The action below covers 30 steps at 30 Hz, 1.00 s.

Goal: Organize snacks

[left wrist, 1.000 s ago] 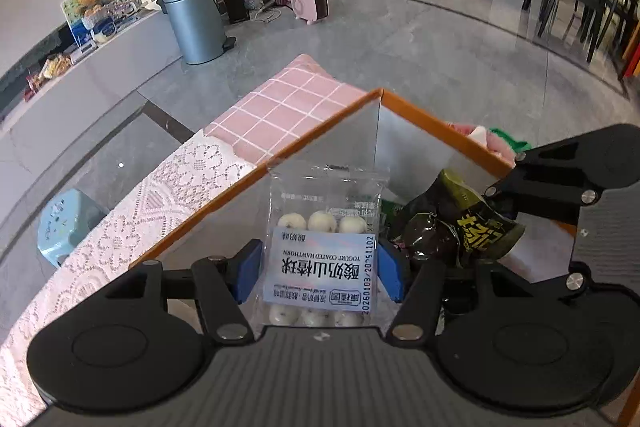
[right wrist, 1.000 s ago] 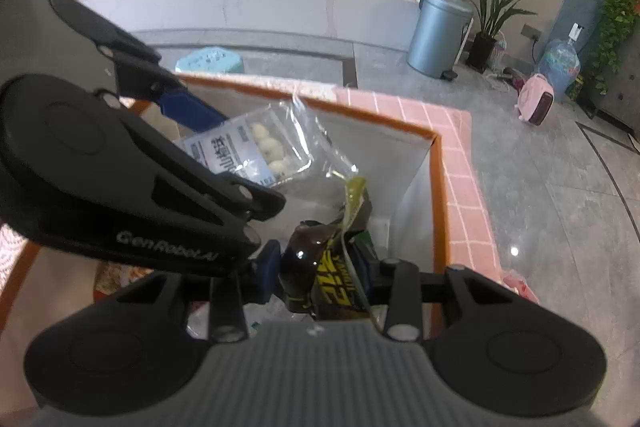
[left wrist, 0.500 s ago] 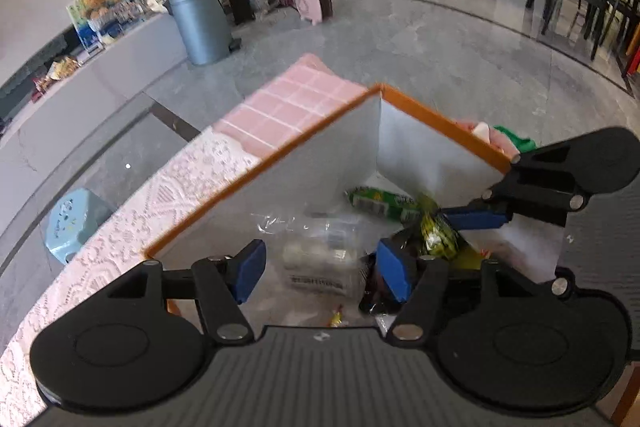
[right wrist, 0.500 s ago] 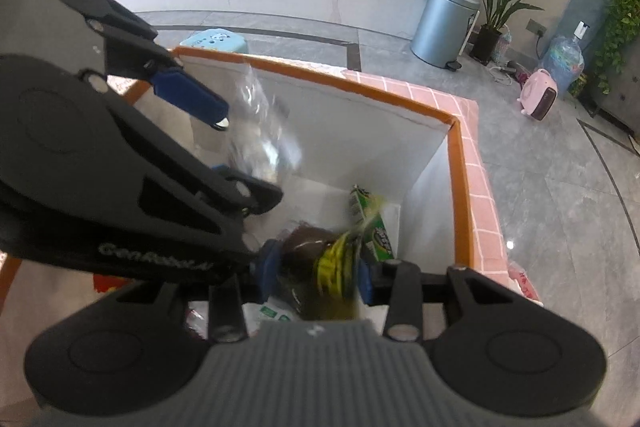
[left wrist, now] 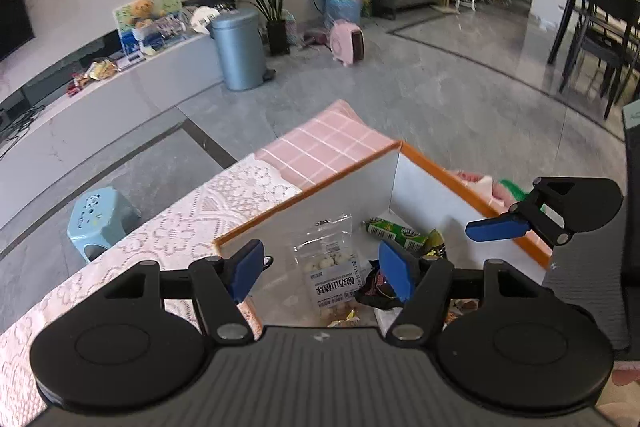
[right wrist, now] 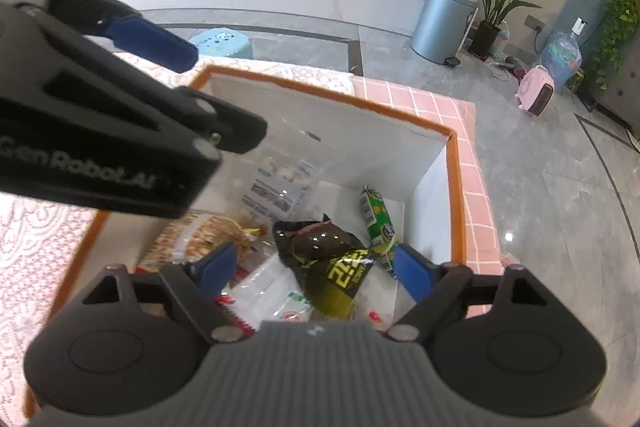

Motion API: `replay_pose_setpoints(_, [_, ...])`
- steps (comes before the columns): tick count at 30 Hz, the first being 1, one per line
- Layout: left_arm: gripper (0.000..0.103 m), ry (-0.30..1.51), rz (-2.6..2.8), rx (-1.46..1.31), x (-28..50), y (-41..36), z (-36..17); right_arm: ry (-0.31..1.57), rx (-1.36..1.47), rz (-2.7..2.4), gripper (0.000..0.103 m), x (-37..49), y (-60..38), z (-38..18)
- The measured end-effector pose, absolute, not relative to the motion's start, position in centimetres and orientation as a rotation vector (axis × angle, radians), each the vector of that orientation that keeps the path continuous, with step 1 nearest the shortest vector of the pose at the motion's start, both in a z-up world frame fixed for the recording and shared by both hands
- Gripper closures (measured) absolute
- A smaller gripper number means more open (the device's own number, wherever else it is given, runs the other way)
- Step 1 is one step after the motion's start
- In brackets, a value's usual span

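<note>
A white box with an orange rim stands on the table and holds several snack packs. My left gripper hovers above it, its jaws opening with nothing pressed between them. Below it, the clear yogurt hawthorn bag lies loose on the box floor. My right gripper is also over the box and its jaws are opening wide. The dark bag with yellow lettering rests free among the packs beneath it. A green packet lies in the far corner.
The box sits on a pink checked and lace tablecloth. More packs fill its near side, a cracker bag among them. On the floor beyond are a blue stool, a grey bin and a pink heater.
Both grippers have let go: the hawthorn bag and the dark bag dropped into the box. The left gripper has risen and both pairs of jaws have spread.
</note>
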<state>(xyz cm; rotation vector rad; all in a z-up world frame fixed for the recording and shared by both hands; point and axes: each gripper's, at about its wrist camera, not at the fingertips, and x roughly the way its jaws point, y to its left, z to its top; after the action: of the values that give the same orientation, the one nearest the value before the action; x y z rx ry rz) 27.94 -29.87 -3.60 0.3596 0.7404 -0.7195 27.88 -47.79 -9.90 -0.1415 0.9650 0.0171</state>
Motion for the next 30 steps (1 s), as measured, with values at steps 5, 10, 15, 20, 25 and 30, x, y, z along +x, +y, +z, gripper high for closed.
replay_pose_setpoints(5, [0.025, 0.639, -0.633, 0.320, 25.1, -27.0, -0.4, 0.921, -0.142, -0.021, 0.017, 26.0, -46.1, -7.1])
replay_pose_setpoints(10, [0.021, 0.535, -0.597, 0.221, 21.2, -22.8, 3.4, 0.823, -0.040, -0.038, 0.013, 22.7, -45.0, -3.0])
replay_pose_setpoints(15, [0.014, 0.486, -0.559, 0.142, 17.1, -19.3, 6.6, 0.684, -0.017, -0.054, 0.009, 18.3, -42.6, 0.6])
replay_pose_setpoints(20, [0.010, 0.422, -0.509, 0.146, 12.4, -16.3, 7.9, 0.562, 0.009, -0.050, 0.005, 13.2, -40.3, 3.2])
replay_pose_setpoints(25, [0.008, 0.352, -0.402, 0.178, 8.3, -14.2, 7.2, 0.440, 0.033, -0.073, 0.003, 8.1, -38.3, 3.9])
replay_pose_setpoints(30, [0.007, 0.315, -0.298, 0.200, 5.2, -12.4, 6.0, 0.371, 0.054, -0.084, 0.003, 3.6, -36.6, 3.1])
